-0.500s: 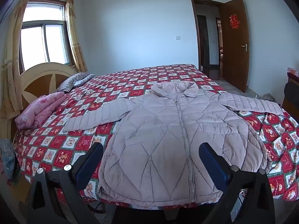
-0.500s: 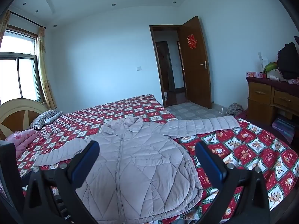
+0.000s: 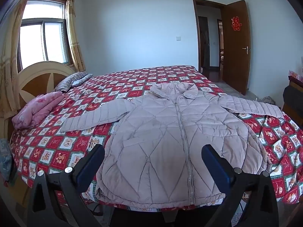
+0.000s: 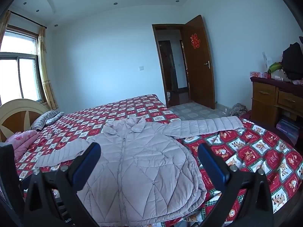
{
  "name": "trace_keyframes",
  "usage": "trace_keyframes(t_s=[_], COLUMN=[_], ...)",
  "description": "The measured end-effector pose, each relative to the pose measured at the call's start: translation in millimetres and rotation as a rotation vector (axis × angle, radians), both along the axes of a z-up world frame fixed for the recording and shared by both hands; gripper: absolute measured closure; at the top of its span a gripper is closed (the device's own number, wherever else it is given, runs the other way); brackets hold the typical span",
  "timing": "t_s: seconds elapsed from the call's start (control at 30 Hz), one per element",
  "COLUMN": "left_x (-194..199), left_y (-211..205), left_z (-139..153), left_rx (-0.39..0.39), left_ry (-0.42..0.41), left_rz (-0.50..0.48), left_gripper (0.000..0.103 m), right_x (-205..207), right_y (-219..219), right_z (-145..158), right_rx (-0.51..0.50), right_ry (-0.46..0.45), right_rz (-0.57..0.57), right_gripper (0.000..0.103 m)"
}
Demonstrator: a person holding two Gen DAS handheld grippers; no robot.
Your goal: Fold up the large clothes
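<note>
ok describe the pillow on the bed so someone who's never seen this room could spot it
Start at the bed with the red checked cover and go to the rounded wooden headboard under the window. The pillow lies at that end, beyond the folded pink blanket. It alone is striped dark and light.

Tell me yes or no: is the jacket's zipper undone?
No. The left wrist view shows the jacket lying flat on the bed with its zipper closed up to the collar.

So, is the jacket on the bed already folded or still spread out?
Spread out. The jacket lies flat and zipped on the bed, both sleeves stretched sideways, no fold yet.
</note>
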State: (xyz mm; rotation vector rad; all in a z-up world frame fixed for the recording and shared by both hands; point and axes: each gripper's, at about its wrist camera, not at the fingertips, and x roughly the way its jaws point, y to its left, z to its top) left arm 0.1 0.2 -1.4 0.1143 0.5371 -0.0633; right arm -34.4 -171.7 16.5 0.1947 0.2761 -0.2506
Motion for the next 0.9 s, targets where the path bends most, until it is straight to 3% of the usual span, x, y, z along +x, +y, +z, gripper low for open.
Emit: trace_keyframes(t_s=[0.9], left_x=[3.5], left_y=[3.8], left_z=[-2.2], left_rx=[-0.025], left_ry=[0.033], left_rz=[-0.008], left_gripper=[0.001], right_x=[2.6], right_y=[3.6], right_z=[-1.9], right_rx=[0.009], right_ry=[0.006], right_rz=[-0.002], right_gripper=[0.0])
